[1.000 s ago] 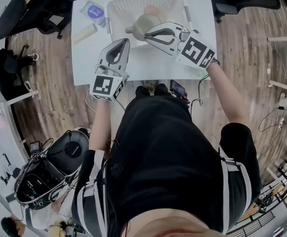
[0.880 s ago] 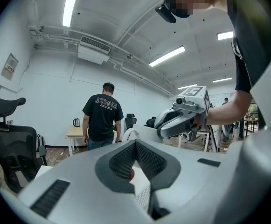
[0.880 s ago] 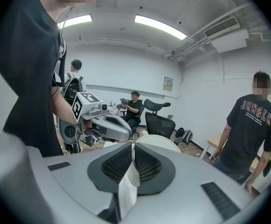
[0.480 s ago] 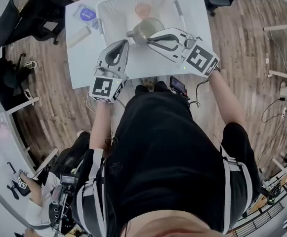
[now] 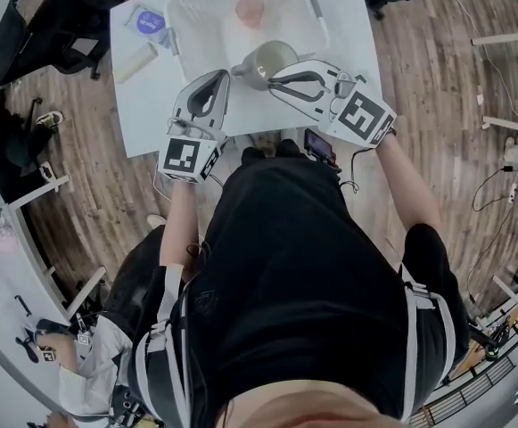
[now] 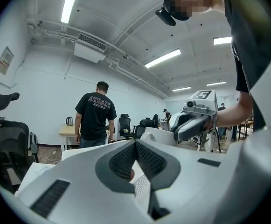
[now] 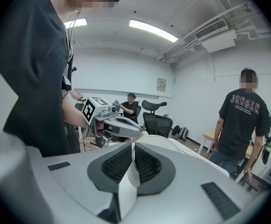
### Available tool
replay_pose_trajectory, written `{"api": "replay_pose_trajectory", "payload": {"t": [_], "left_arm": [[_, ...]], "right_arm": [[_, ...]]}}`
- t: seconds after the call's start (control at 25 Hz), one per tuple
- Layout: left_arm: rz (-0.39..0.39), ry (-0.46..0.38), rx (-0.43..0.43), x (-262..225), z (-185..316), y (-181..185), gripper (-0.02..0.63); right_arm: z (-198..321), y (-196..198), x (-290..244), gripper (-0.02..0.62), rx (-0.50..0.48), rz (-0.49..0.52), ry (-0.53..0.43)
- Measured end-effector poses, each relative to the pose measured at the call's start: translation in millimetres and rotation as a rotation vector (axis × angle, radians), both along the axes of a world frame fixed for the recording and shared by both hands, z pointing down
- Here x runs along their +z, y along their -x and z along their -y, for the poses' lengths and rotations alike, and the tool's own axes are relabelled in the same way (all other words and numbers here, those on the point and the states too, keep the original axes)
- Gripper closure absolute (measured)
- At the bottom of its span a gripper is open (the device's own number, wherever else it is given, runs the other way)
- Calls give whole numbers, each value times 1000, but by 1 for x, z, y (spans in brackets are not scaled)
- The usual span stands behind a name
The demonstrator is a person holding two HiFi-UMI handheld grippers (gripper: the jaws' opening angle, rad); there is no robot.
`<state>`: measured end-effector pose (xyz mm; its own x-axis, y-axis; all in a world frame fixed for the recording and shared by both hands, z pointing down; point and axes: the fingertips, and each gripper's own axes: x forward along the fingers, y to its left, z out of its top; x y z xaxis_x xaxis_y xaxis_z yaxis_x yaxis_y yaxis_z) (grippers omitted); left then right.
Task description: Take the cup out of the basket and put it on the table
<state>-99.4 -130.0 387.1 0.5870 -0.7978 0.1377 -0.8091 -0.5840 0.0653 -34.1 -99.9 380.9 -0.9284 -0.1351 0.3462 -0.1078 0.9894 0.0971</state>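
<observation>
A grey-green cup with a side handle hangs at the near rim of the white basket, which stands on the white table. My right gripper is shut on the cup's wall; in the right gripper view the pale rim runs up between the dark pads. My left gripper hovers over the table just left of the cup, shut with nothing held; its pads meet in the left gripper view. A pink cup stays inside the basket.
A blue-lidded round container and a cream cylinder lie on the table left of the basket. A dark device sits at the table's near edge. Office chairs stand around. A person in a black T-shirt stands beyond the table.
The right gripper has drawn the grey-green cup from the middle of the basket toward its near rim. The left gripper has kept its place beside it.
</observation>
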Motion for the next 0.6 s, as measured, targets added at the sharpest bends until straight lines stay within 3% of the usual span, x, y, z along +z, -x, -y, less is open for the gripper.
{"api": "replay_pose_trajectory", "payload": {"t": [0.36,0.6], "left_arm": [[-1,6,6,4,-16,0,588],[-6,2,-42,-2,-29,-5,586]], "right_arm": [[-19,3,27,560,-2,-13,26],[-29,-3,46,560,-15,-32,25]]}}
